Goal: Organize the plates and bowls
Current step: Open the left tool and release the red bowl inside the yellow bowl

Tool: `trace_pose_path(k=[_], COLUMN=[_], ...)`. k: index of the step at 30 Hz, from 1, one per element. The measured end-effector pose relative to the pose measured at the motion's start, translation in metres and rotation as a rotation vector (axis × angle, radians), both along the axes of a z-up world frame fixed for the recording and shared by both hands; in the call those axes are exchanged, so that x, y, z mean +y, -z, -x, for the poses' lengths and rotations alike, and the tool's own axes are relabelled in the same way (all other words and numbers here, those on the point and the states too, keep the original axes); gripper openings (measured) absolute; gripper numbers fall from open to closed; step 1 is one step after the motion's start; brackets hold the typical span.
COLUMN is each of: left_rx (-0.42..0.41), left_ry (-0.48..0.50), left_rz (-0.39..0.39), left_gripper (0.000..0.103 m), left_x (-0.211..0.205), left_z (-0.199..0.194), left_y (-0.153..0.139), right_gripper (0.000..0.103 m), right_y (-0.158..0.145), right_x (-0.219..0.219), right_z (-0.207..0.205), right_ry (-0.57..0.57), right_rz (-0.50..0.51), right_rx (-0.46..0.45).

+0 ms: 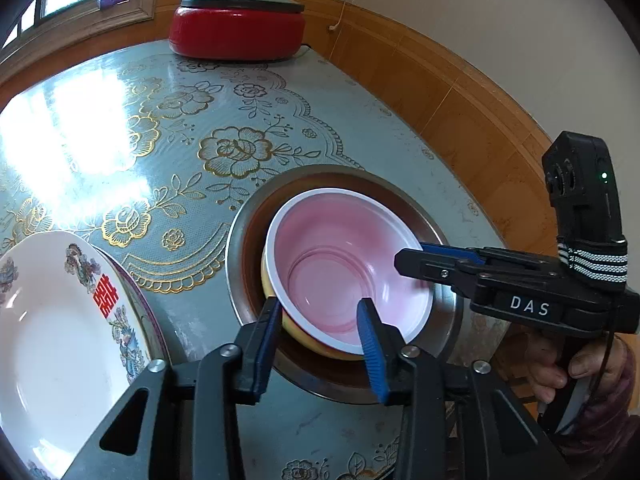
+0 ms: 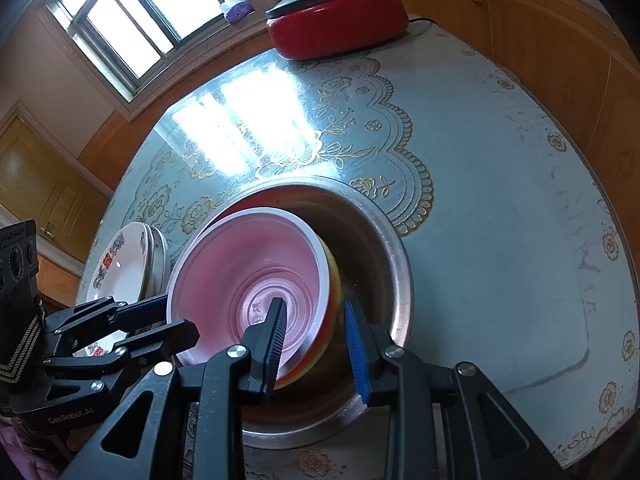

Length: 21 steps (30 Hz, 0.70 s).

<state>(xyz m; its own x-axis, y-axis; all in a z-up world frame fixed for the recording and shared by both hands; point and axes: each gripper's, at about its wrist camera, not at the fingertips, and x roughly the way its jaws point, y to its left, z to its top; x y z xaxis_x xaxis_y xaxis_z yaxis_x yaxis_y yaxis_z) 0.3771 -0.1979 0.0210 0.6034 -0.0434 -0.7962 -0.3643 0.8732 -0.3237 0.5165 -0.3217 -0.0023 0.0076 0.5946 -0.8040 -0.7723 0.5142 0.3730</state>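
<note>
A stack of white round ceramic plates (image 1: 52, 320) with floral borders and a red character sits at the left of the blue-green, gold-flowered tablecloth (image 1: 168, 148). Just beside it stands a wide stainless-steel basin (image 1: 448, 312), which holds a yellow bowl (image 1: 292, 328) with a white-rimmed pink plastic bowl (image 1: 344, 268) nested inside it.

The left gripper (image 1: 322, 334) points down at the near edge of the pink plastic bowl, its blue-padded jaws part open and straddling the rim: one finger outside the bowls, the other inside the pink one. The pads do not appear to press on the rim.

To the right, the right gripper (image 2: 314, 340) sits over the opposite rim of the same stack of bowls, one finger inside the pink bowl and the other in the gap between the yellow bowl and the basin wall. Its jaws are also part open, with a gap visible on both sides of the rim. In the left wrist view a hand (image 1: 560, 372) in a dark reddish sleeve grips its handle.

At the far edge of the table rests a round red electric pot (image 1: 236, 32) with a grey lid. Behind it run honey-coloured wood wall panels (image 1: 460, 108) below pale walls, and a bright window (image 2: 136, 16) throws glare across the cloth.
</note>
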Motion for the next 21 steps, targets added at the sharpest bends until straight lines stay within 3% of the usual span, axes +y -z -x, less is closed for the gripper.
trace_pose_path(k=[4, 15, 21], left_rx=[-0.025, -0.025, -0.019], left_ry=[-0.026, -0.083, -0.102], left_rz=[-0.035, -0.022, -0.009], left_gripper=[0.060, 0.060, 0.074], left_x=[0.001, 0.011, 0.012], left_z=[0.004, 0.014, 0.019], left_y=[-0.006, -0.003, 0.000], right_gripper=[0.030, 0.034, 0.038], right_y=[0.000, -0.004, -0.005], right_x=[0.001, 0.003, 0.001], right_z=[0.000, 0.002, 0.002], right_ry=[0.001, 0.005, 0.013], right_rz=[0.005, 0.001, -0.018], right_rx=[-0.006, -0.045, -0.048])
